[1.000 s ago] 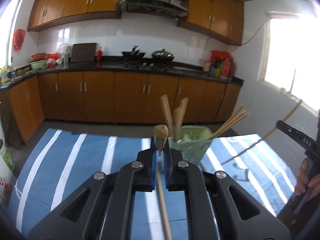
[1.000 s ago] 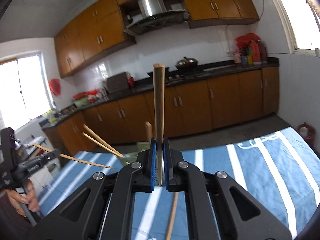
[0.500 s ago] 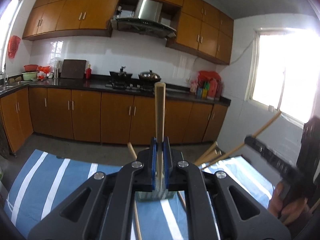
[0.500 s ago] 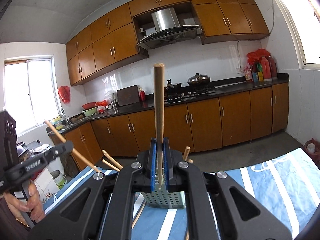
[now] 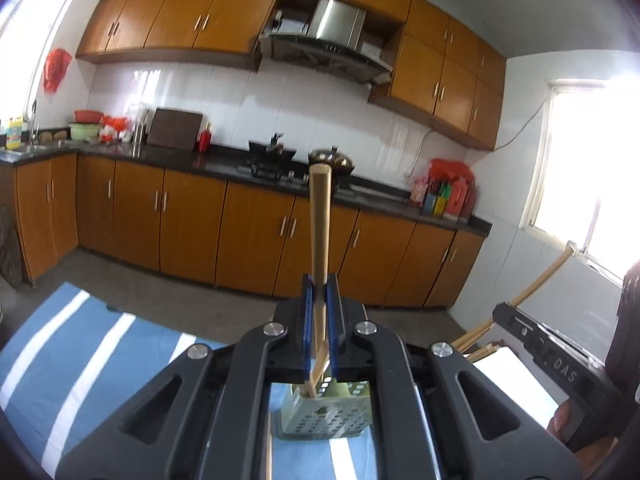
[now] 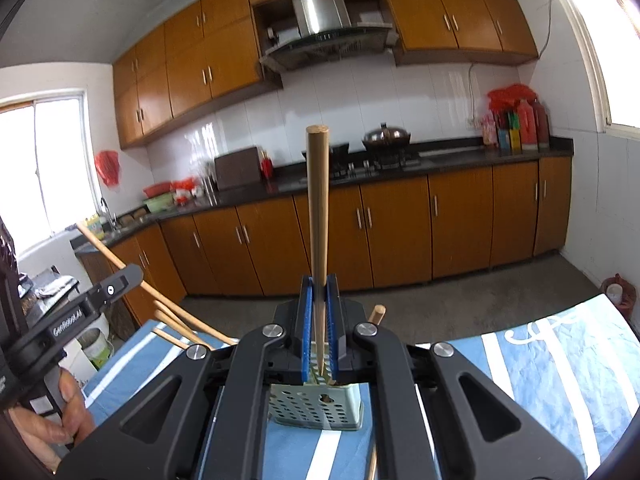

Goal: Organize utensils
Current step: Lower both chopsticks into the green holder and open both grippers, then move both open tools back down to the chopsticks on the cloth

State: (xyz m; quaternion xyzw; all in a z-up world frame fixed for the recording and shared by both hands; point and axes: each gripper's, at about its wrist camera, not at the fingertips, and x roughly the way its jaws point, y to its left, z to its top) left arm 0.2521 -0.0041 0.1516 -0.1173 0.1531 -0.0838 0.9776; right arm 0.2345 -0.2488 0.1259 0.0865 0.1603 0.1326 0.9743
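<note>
We see our left gripper (image 5: 320,308) as matte black linkage arms with triangular cut-outs, round silver screws at the pivots, and blue ribbed pads lining its two fingers. Our right gripper (image 6: 319,312) is built the same: black arms, silver screws, blue pads. Left of that right gripper, the other tool's black bar carries white lettering and a small round screw, and below the bar our left hand (image 6: 60,428) shows bare fingers, no glove.

leaning chopsticks (image 6: 180,320) crowd the green holder (image 6: 316,408) mouth; striped cloth (image 5: 100,352) around lies open
</note>
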